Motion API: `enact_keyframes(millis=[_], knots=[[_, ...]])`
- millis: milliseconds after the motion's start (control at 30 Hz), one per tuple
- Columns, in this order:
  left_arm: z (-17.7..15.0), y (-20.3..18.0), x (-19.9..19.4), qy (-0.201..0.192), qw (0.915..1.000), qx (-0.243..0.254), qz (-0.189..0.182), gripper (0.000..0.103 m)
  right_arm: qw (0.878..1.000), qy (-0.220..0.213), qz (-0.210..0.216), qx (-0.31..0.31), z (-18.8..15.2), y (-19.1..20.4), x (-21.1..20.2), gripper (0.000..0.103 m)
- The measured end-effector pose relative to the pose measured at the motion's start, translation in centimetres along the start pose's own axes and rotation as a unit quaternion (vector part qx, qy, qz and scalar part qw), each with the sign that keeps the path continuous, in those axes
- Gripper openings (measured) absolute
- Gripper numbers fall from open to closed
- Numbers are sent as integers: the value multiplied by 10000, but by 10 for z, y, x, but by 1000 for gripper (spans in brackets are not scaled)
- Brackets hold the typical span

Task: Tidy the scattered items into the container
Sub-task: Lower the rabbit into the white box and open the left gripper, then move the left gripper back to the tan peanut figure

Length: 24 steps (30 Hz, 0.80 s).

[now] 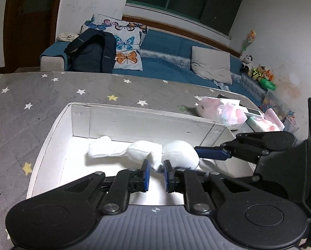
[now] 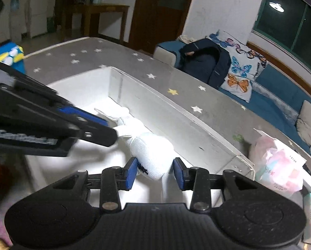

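- A white box (image 1: 51,129) was seen on the grey star-patterned tablecloth (image 1: 30,91), filling the middle of both views; its interior was strongly lit and partly washed out.
- A white knitted soft toy (image 1: 143,152) was found lying inside the box, along the far wall, at the centre of the left wrist view and just above the fingers in the right wrist view (image 2: 151,150).
- The left gripper (image 1: 154,175) was seen at lower centre with its blue pads narrowly parted around a fold of the toy; contact was suggested on both sides, so a light pinch on the toy was judged likely.
- The right gripper (image 2: 155,174) was seen with its pads spread either side of the toy's rounded end, gaps being visible on both sides; nothing was clamped by it.
- Pink-and-white plastic packets (image 1: 228,112) were noted on the tablecloth past the box's right-hand end, at middle right of the frame; they were judged to be still outside the container.
- Risks judged from here:
  - The toy could be dragged back out if the left gripper were lifted before the pinch was released, since the knit would snag on the pads.
  - The two grippers, seen close together over the box, could be knocked against one another if withdrawn along crossing paths.
  - The box, apparently light, could be shifted or tipped if its near wall were caught by a finger.
  - The slippery packets could be pushed towards the table edge by a careless approach.
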<state>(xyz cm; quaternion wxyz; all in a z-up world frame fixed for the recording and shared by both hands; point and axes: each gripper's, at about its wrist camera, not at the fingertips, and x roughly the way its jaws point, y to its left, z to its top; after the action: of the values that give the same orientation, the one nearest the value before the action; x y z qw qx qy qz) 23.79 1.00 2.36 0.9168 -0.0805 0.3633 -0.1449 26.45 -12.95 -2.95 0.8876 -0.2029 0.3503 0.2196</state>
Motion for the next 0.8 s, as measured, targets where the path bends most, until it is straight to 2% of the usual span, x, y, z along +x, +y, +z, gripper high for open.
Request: enact_keyframes(millis=[267,333,400,567,800], knots=[[-6,0,-16,-87,9999,-28,71,22,9996,-192,-147,169,-4,-6,-17,42],[-10,-1,-25,-145,9999,-24,62,22,9990,-316,-182,252,-7,-7,-29,43],[-14,-2,-35,-218,9997,-20,77,23,9981,-472,-210,349,-10,-7,-42,49],[-24,-6,-56,-314,9994,-82,99,25,9946,-830,-210,588,-23,-3,-78,50],[-49,-16,-81,-325,9994,-44,52,26,9900,-1104,-103,872,-48,13,-117,51]])
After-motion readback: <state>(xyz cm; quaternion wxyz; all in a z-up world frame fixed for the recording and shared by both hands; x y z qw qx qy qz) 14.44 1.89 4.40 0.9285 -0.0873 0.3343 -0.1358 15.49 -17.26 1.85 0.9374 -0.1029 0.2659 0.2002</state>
